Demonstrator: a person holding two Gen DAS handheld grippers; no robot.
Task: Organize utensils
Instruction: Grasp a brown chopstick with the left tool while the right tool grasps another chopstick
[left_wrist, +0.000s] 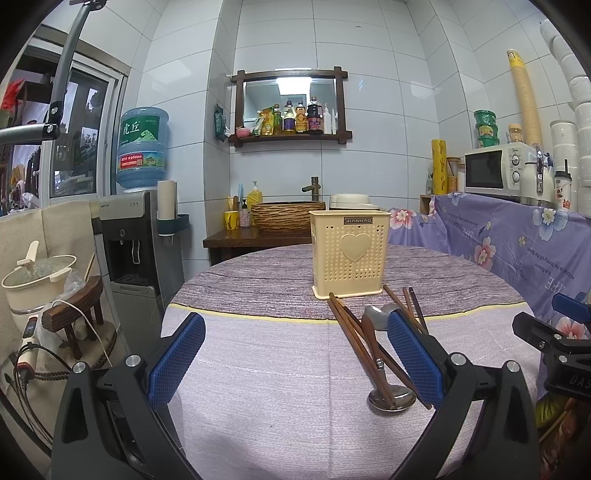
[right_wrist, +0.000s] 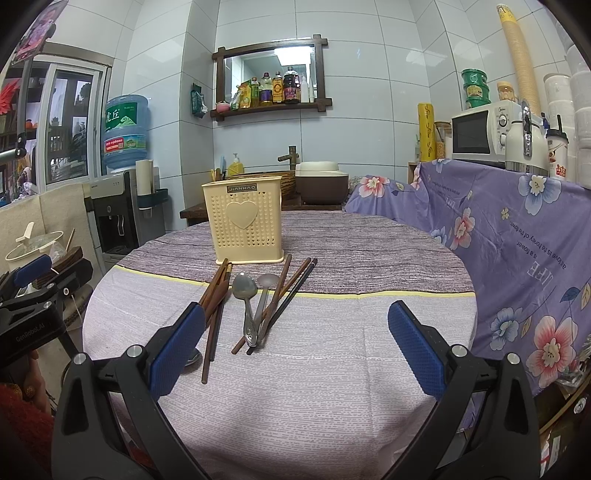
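Both the left hand-held gripper (left_wrist: 295, 365) and right hand-held gripper (right_wrist: 295, 347) hover released before the holder (right_wrist: 245, 221), where light, stiff, slippery-looking chopsticks (right_wrist: 212, 317) and spoons (right_wrist: 245, 295) likely suit mid-handle grips.

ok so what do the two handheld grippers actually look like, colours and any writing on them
Both match: the left gripper and right gripper have glossy black plastic frames with triangular cut-outs and silver round bolts. Each finger carries a blue pad with a fine diamond-grid texture. Seen from the right wrist view, the left gripper's black body bears white "GenRobot.AI" lettering. A red sleeve shows beside it. No cables are visible.
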